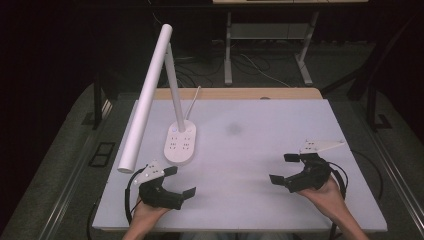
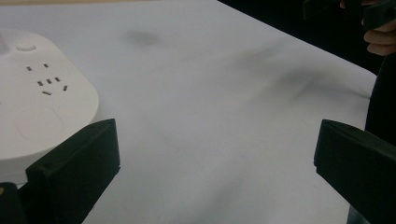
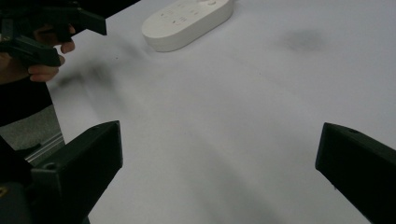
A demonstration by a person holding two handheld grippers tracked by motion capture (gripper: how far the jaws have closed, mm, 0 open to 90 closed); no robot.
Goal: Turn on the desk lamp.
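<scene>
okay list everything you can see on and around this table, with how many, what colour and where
desk lamp: 1, white, long tube head on a slanted stem, left part of the table
lamp base: 1, white oval with socket holes on top, left of centre, ahead of the left gripper
lamp cord: 1, white, runs from the base to the far edge
table: 1, white top with a wooden strip along the far edge and a faint dark smudge near the middle
second table: 1, pale metal legs, on the floor beyond, cables under it
left gripper: 1, black, open, near left
right gripper: 1, black, open, near right
hands: 2, one on each gripper, at the near edge
</scene>
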